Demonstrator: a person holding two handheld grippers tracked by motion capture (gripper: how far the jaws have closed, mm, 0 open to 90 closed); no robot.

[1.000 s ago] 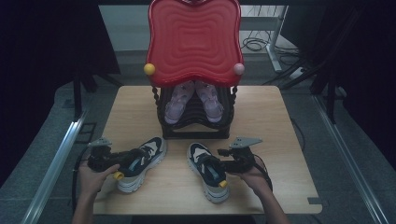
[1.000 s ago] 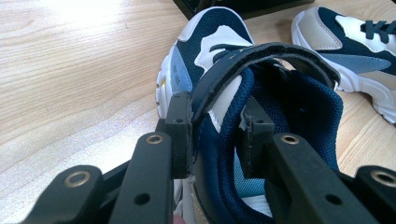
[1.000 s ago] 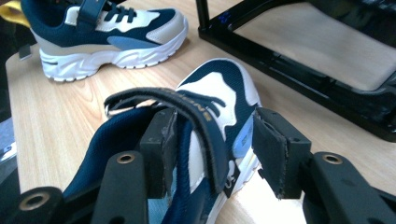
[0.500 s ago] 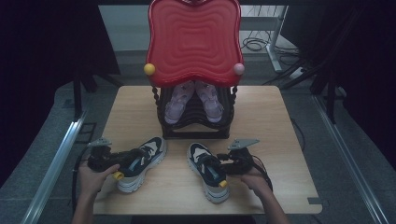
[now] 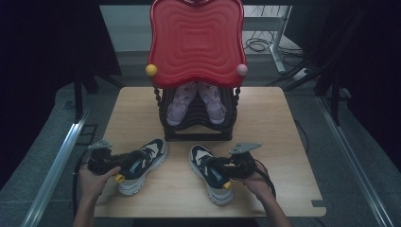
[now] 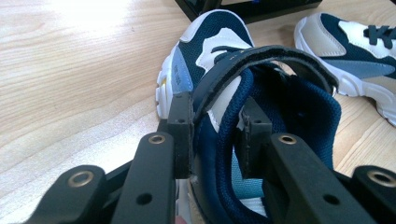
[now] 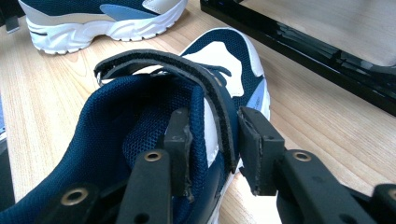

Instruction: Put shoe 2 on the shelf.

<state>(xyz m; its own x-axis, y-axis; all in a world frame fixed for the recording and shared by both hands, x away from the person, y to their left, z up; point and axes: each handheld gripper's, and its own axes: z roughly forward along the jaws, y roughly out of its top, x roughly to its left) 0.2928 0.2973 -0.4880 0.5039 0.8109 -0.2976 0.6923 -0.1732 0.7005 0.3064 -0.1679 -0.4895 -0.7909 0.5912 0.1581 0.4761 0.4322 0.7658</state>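
Two navy-and-white trainers lie side by side at the near edge of the wooden worktop (image 5: 279, 142), toes pointing away toward the black shoe rack (image 5: 196, 125) that stands under a big red wavy tray (image 5: 196, 42). The left tool (image 5: 115, 163) has hold of the left trainer (image 5: 142, 163) at its heel end: seen from along its jaws, they are closed down on the padded collar wall, one jaw outside the shoe and one inside its opening, with the loose black strap (image 6: 261, 58) arching over just beyond them. The right tool (image 5: 226, 171) sits at the collar of the right trainer (image 5: 210, 172); one jaw presses the inner side of the collar wall, while the other stands a little off the outside, so the grip looks only partly closed. A pale pink pair (image 5: 196, 99) rests on the rack's upper tier, well apart from the trainers.
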